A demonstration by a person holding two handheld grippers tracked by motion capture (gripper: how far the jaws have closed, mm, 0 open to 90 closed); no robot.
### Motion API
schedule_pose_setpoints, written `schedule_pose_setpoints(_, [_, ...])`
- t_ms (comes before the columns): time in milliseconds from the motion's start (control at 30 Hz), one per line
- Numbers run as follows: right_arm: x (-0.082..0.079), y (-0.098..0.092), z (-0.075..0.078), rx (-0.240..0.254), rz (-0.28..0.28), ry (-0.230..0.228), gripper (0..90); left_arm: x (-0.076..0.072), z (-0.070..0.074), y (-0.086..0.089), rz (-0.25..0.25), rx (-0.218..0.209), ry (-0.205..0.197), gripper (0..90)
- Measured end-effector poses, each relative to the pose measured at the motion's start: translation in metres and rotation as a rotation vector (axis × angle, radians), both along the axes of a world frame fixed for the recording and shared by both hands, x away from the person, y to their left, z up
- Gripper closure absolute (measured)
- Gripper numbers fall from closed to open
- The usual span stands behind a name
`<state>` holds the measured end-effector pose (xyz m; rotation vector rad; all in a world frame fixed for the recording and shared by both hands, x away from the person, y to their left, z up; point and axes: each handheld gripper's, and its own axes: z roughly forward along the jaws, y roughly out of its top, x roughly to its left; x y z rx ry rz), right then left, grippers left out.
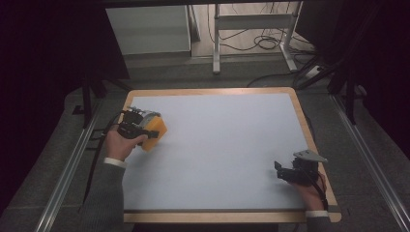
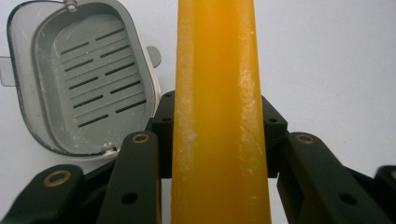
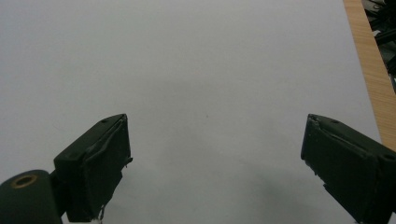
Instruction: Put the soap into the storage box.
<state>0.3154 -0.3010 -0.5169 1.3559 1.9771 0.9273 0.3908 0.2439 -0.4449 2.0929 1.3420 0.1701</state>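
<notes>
An orange-yellow bar (image 2: 219, 93), flat-sided and speckled with white, stands on edge between the jaws of my left gripper (image 2: 219, 109), which is shut on it. From above, the orange bar (image 1: 155, 131) sits at the table's left side, with the left gripper (image 1: 149, 126) and a hand behind it. A grey slotted dish (image 2: 88, 79) with a white rim lies on the table just beyond and left of the bar; the same dish (image 1: 147, 115) peeks out behind the gripper. My right gripper (image 3: 217, 126) is open over bare white surface, seen near the front right corner (image 1: 281, 170).
The white table top (image 1: 227, 145) has a wooden rim (image 1: 309, 140), which also shows at the right of the right gripper view (image 3: 373, 79). Metal rails run along both sides. A desk frame (image 1: 251, 34) and cables lie on the floor beyond.
</notes>
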Motion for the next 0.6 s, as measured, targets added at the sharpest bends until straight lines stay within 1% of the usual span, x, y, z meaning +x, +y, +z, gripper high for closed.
schedule_pose_setpoints(100, [0.000,0.000,-0.001,-0.001,-0.002,0.004,8.1,0.004,0.001,0.001,0.010,-0.007,-0.005,60.8])
schedule_pose_setpoints(200, [0.000,-0.001,-0.001,0.000,-0.001,0.005,8.1,0.007,0.001,0.001,0.014,-0.009,-0.005,60.8])
schedule_pose_setpoints(300, [0.001,-0.001,-0.001,-0.001,-0.002,0.007,8.1,0.012,0.002,0.004,0.028,-0.014,-0.001,60.8])
schedule_pose_setpoints(433, [0.001,-0.001,-0.002,-0.003,-0.004,0.009,8.1,0.018,0.002,0.007,0.047,-0.001,0.003,60.8])
schedule_pose_setpoints(533, [0.001,-0.001,-0.002,0.001,-0.003,0.009,8.1,0.022,0.003,0.009,0.052,-0.015,0.003,60.8])
schedule_pose_setpoints(600, [0.001,-0.001,-0.002,0.000,-0.003,0.008,8.1,0.025,0.003,0.009,0.057,-0.016,-0.002,60.8])
